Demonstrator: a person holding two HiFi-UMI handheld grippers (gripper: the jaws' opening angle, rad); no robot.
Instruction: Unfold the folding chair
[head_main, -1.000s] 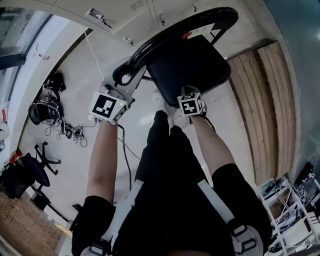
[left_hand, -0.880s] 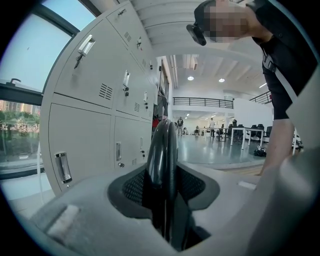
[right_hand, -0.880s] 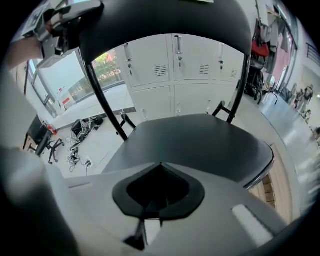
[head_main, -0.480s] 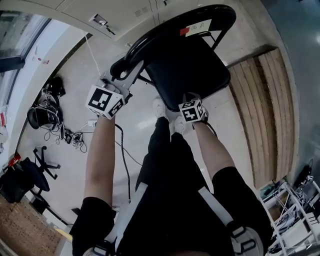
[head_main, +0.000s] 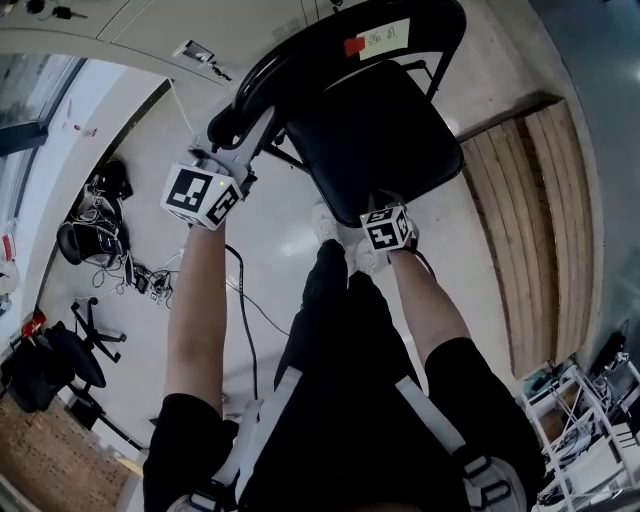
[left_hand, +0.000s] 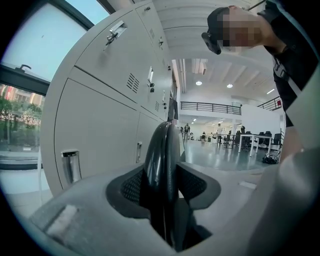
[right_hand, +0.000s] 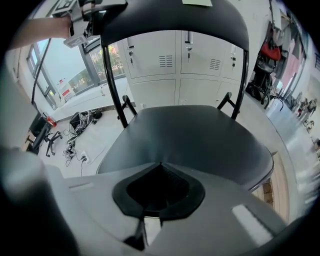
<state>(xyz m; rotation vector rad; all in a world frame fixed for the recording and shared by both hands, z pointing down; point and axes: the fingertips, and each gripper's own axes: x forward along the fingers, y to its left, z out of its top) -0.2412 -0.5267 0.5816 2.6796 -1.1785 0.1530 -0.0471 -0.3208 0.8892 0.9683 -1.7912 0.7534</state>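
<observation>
- Folding chair (head_main: 385, 140): stands on the pale floor (head_main: 270, 230), between a row of grey lockers (left_hand: 105, 100) and the person's white shoes (head_main: 323, 222). Its right side is near a strip of wooden planks (head_main: 520, 200).
- Seat (right_hand: 190, 140): black, swung down to nearly level, with its front edge towards the person.
- Backrest (head_main: 300, 52): a curved black band above the seat's far edge, carrying a pale paper label (head_main: 384, 38) with a red tab.
- Left gripper (head_main: 238, 128): set on the left end of the backrest and pointing almost level. The black edge fills the gap between its dark pads (left_hand: 131, 187), which lie against both of its sides. The jaws have just been opening a little.
- Right gripper (head_main: 383, 205): points steeply down at the seat's front edge, fingers fully together with nothing between them. Whether the tip touches the seat cannot be told.
- Cables (head_main: 130, 265): a tangle on the floor, well apart from the chair on its left.
</observation>
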